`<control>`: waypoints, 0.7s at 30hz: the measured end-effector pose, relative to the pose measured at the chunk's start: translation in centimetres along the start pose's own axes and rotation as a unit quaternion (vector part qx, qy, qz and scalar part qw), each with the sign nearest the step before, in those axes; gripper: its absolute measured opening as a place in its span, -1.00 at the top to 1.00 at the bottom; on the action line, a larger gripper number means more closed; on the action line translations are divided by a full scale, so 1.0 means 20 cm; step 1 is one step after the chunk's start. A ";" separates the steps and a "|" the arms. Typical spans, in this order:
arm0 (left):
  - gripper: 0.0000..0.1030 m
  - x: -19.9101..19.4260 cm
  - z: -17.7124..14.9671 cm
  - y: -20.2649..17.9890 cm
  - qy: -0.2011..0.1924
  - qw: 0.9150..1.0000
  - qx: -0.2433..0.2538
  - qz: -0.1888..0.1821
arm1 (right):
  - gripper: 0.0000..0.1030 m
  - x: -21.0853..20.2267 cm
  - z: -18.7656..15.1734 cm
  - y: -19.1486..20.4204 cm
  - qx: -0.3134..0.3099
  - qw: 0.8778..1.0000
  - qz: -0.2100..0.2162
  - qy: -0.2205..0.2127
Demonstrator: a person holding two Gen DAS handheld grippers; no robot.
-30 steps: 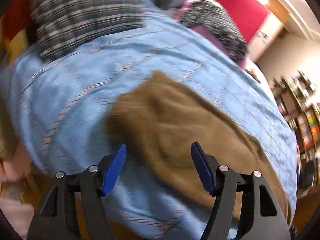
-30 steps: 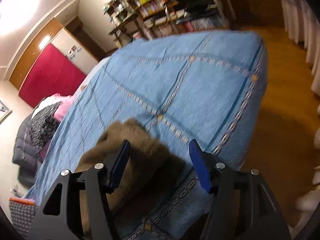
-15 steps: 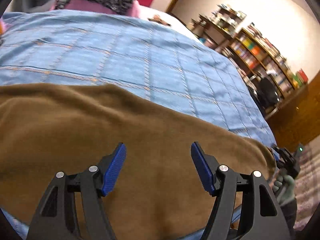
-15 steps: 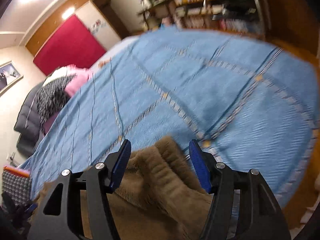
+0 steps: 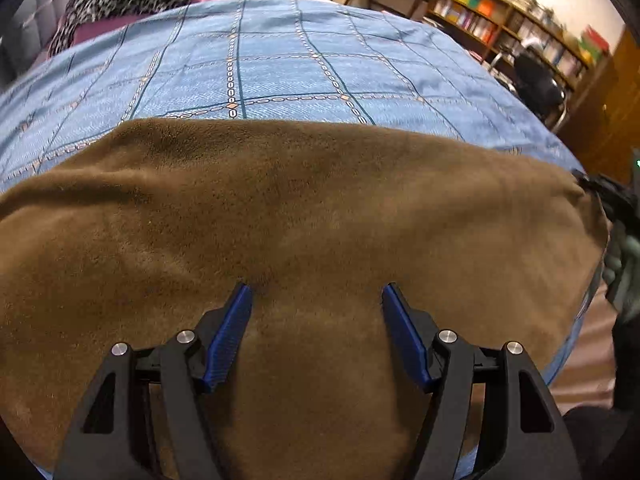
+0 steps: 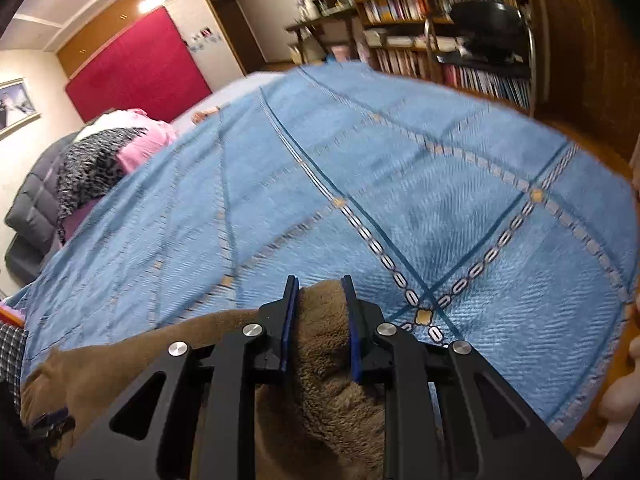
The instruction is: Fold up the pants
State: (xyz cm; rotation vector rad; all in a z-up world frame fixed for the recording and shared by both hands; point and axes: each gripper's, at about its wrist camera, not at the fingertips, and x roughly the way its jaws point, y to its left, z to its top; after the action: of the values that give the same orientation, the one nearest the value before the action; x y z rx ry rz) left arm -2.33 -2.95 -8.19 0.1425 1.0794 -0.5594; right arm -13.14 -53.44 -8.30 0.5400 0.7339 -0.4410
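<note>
Left tongs: my left tongs (image 5: 316, 300) hung wide apart over the middle of the brown pants (image 5: 320, 220), gripping nothing.
Pants: they lay flat on the blue bedspread (image 5: 280, 68), long axis running left to right in the left wrist view.
Right tongs: my right tongs (image 6: 319, 292) had just been closing and pinched a fuzzy bunch of the pants' end (image 6: 324, 320).
Edges: the far long edge ran straight across the bedspread.
Open room: bare bedspread (image 6: 360, 184) beyond the pants.
</note>
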 end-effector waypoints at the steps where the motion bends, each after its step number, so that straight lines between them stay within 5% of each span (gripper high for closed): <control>1: -0.31 0.00 -0.01 0.00 -0.001 1.000 0.002 0.000 | 0.58 0.03 -0.01 -0.01 -0.004 1.000 -0.003 0.001; 5: -0.31 0.00 -0.03 0.01 -0.002 1.000 0.013 0.001 | 0.50 0.05 -0.02 -0.01 -0.006 1.000 -0.007 -0.005; 8: -0.33 0.00 -0.01 0.00 0.001 1.000 0.006 0.002 | 0.02 -0.02 -0.02 -0.07 0.019 1.000 0.007 -0.021; 10: -0.42 0.00 0.02 -0.01 0.004 1.000 -0.002 0.003 | -0.11 -0.11 -0.03 -0.12 0.038 0.998 0.018 -0.038; 14: -0.45 -0.04 0.09 -0.12 -0.004 1.000 0.006 -0.026 | -0.18 -0.32 -0.10 -0.26 0.086 0.993 0.014 -0.075; 21: -0.46 0.02 0.16 -0.48 -0.008 0.992 0.097 -0.084 | -0.18 -0.38 -0.31 -0.31 0.104 0.994 0.006 -0.045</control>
State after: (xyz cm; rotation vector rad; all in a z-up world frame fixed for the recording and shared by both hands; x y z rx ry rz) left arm -4.38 -12.39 -5.42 0.2174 1.0260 -0.8159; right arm -24.75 -53.19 -8.44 0.7150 0.6012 -0.5309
